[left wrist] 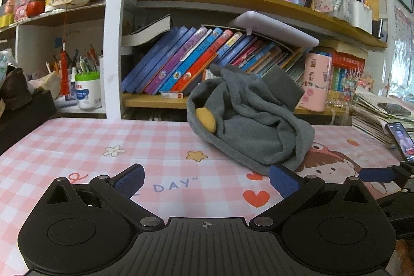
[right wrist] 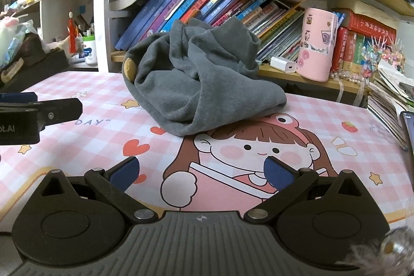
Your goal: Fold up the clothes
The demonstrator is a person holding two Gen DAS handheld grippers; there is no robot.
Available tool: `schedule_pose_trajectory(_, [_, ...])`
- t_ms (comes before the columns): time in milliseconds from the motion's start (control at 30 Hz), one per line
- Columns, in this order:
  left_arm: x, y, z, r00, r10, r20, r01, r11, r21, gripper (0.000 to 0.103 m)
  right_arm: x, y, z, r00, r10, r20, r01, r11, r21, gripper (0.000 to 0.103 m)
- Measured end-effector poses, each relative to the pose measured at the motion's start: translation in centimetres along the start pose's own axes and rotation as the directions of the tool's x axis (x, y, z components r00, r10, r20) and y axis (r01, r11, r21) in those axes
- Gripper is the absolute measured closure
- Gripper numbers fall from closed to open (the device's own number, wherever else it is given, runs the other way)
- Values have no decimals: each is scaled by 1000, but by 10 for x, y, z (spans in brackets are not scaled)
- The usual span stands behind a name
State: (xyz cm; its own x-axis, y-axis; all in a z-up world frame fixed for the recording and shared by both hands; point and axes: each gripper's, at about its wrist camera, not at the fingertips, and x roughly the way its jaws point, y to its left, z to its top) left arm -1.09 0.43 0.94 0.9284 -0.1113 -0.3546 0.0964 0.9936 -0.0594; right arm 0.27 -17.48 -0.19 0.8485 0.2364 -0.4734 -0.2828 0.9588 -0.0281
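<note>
A grey garment (left wrist: 248, 118) lies crumpled in a heap on the pink checked tablecloth (left wrist: 77, 146), with a small yellow patch on its left side. In the right wrist view the same grey garment (right wrist: 196, 79) sits ahead, left of centre, on the tablecloth (right wrist: 323, 120). My left gripper (left wrist: 207, 180) is open and holds nothing; the heap's front edge is just beyond its right finger. My right gripper (right wrist: 201, 172) is open too, empty, a short way in front of the heap. The left gripper's finger (right wrist: 51, 107) shows at the left edge of the right wrist view.
A bookshelf (left wrist: 207, 53) full of leaning books runs behind the table. A pink cup (right wrist: 315, 43) and a white charger (right wrist: 283, 65) stand on its lower shelf. Stacked papers (right wrist: 388, 100) and a phone (left wrist: 402, 141) sit at the right. A dark box (left wrist: 23, 118) is at the left.
</note>
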Motion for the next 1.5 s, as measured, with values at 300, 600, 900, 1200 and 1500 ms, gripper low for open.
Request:
schedule_pose_trajectory(300, [1, -8, -4, 999, -52, 4, 51, 998, 40, 0, 2, -3, 0, 1000, 20, -16, -20, 1000, 18, 0])
schedule_pose_trajectory(600, [7, 4, -5, 998, -59, -3, 59, 997, -42, 0, 4, -23, 5, 999, 37, 25, -40, 986, 165, 0])
schedule_pose_trajectory(900, [13, 16, 3, 1000, 15, -23, -16, 999, -49, 0, 40, -20, 39, 998, 43, 42, -49, 983, 174, 1])
schedule_pose_trajectory(1200, [52, 6, 31, 998, 52, -30, -47, 988, 147, 0, 84, -13, 65, 998, 28, 48, -37, 981, 189, 17])
schedule_pose_trajectory(1500, [116, 16, 62, 997, 83, 9, -83, 997, 0, 0, 94, -33, 64, 999, 5, 38, -14, 972, 234, 73])
